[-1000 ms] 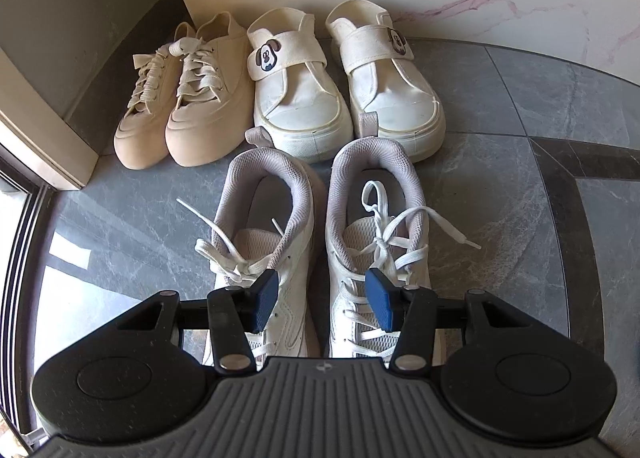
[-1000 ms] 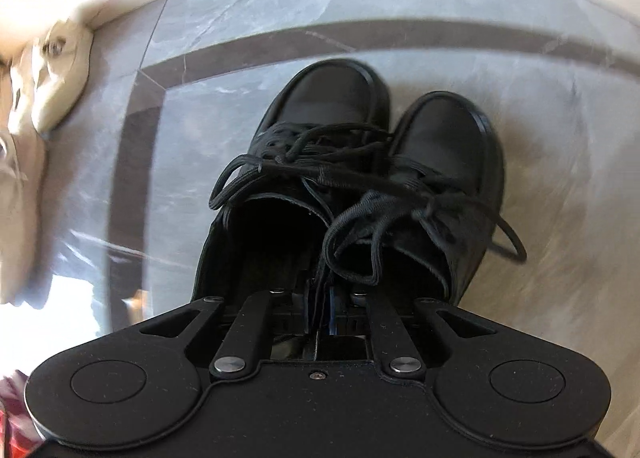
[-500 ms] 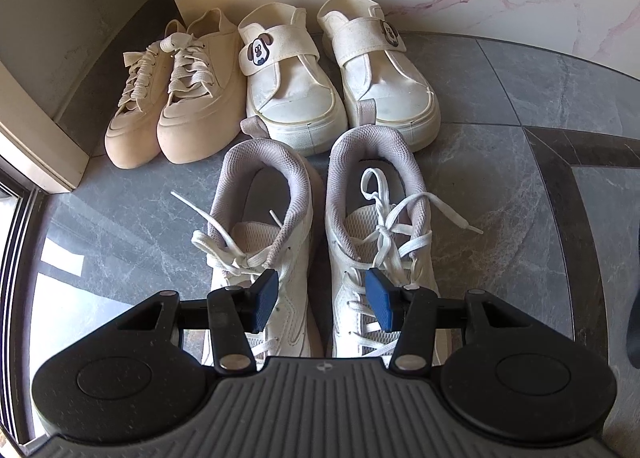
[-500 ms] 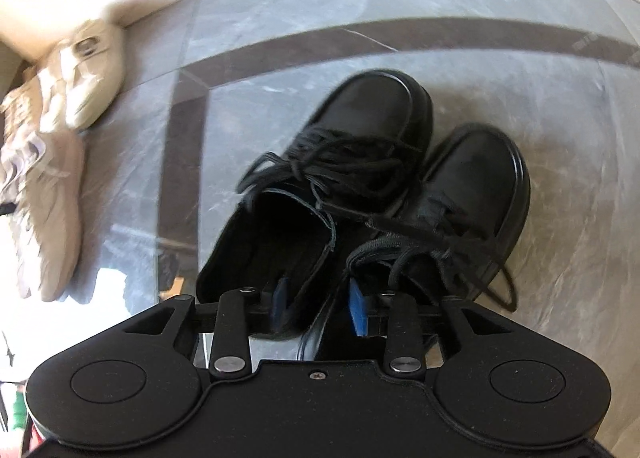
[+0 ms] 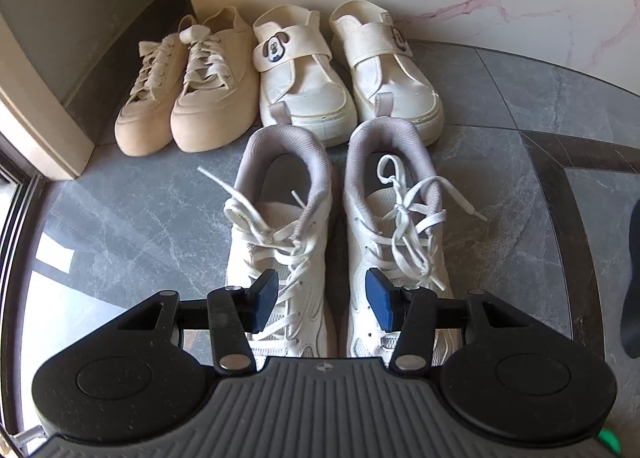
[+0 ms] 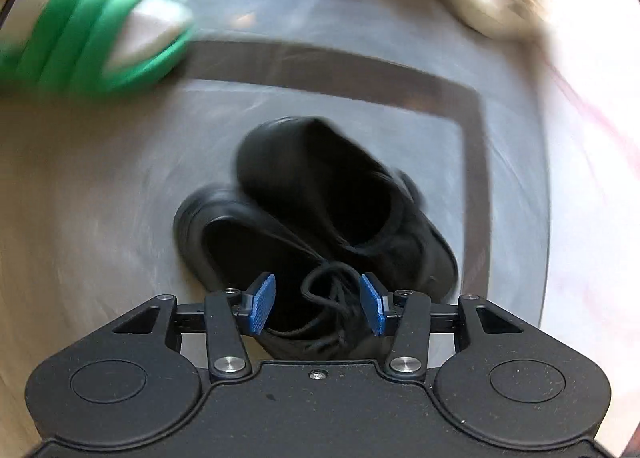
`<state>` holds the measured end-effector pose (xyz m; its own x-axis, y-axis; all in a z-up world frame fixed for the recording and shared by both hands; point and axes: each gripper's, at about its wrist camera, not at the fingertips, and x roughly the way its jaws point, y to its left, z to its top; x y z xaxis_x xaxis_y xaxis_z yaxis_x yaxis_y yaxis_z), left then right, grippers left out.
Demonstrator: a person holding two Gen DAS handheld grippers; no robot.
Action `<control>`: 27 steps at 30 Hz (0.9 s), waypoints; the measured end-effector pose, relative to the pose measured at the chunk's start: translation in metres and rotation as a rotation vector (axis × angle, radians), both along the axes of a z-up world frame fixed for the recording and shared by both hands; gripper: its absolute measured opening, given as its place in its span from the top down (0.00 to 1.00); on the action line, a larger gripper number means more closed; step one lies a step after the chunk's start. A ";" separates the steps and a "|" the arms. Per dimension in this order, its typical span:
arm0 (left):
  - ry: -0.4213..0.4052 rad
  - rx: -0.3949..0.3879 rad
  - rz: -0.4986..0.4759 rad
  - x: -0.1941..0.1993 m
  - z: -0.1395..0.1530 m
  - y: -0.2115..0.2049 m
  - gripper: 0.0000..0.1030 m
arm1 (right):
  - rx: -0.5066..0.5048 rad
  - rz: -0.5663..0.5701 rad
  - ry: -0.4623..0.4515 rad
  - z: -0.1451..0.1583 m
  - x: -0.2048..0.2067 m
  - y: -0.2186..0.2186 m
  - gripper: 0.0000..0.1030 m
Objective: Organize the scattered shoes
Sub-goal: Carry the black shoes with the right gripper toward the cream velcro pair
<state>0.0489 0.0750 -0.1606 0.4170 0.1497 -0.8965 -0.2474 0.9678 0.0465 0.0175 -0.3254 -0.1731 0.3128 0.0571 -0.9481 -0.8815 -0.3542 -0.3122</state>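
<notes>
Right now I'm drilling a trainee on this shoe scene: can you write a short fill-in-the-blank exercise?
1. The beige lace-up pair stands nearest the ____ corner.
2. The strap shoes each carry a cartoon ____ badge.
3. The left gripper hovers, jaws ____, over the white sneakers.
4. Below the right gripper lie two ____ shoes.

Missing: wall; dog; open; black

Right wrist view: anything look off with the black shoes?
Yes. The black shoes lie askew, one tipped across the other with toes pointing different ways, not paired flat like the white sneakers under the left gripper. The open right gripper holds nothing. Motion blur hides finer detail.
</notes>
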 end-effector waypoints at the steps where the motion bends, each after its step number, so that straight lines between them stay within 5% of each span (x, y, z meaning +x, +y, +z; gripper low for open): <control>1: 0.000 -0.002 0.002 -0.001 0.000 0.001 0.55 | -0.007 0.054 0.001 -0.003 -0.002 0.002 0.56; 7: 0.003 -0.019 0.002 -0.004 -0.006 0.000 0.55 | -0.081 0.310 0.034 -0.005 -0.012 0.012 0.56; 12: 0.008 -0.029 0.007 -0.006 -0.011 0.001 0.55 | -0.096 0.389 0.074 -0.018 -0.003 0.019 0.57; 17: 0.009 -0.035 0.016 -0.007 -0.013 0.002 0.55 | -0.088 0.410 0.118 -0.030 -0.003 0.017 0.62; 23: 0.018 -0.037 0.021 -0.009 -0.015 0.003 0.55 | -0.079 0.337 0.142 -0.034 0.003 0.024 0.86; 27: 0.017 -0.037 0.023 -0.010 -0.014 0.004 0.55 | -0.077 0.299 0.143 -0.035 0.005 0.029 0.88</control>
<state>0.0390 0.0789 -0.1749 0.3983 0.1258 -0.9086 -0.2688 0.9631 0.0155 0.0222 -0.2962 -0.2086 0.1562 0.0531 -0.9863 -0.7681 -0.6213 -0.1550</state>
